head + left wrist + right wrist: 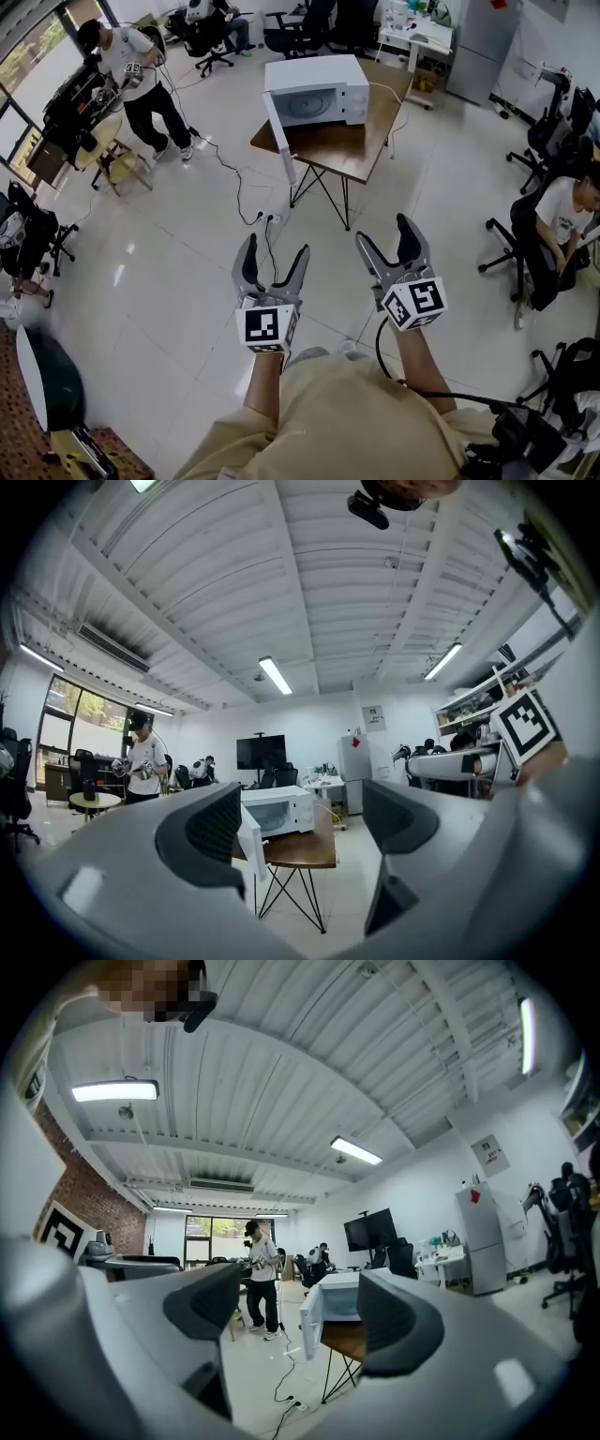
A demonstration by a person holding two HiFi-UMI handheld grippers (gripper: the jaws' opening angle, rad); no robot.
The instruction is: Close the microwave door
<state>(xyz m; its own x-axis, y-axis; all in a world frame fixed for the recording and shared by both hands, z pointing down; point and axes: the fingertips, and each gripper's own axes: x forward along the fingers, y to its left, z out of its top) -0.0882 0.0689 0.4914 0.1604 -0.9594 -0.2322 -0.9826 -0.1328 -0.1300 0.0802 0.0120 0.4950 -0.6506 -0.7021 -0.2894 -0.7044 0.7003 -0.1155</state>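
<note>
A white microwave [314,91] stands on a small wooden table [352,141] some way ahead across the floor. Its door [279,136] hangs wide open past the table's left edge. Both grippers are held low in front of me, far short of the table. My left gripper [275,248] is open with nothing between its jaws, and so is my right gripper [385,232]. Between the jaws in the left gripper view I see the microwave [277,810] and its door [249,841]. In the right gripper view the microwave [342,1297] and its open door [311,1321] also show.
A standing person [141,80] is at the back left beside a round table. A seated person [562,211] is at the right among office chairs. A cable and power strip [267,220] lie on the tiled floor before the table. Desks and a fridge [483,42] line the back.
</note>
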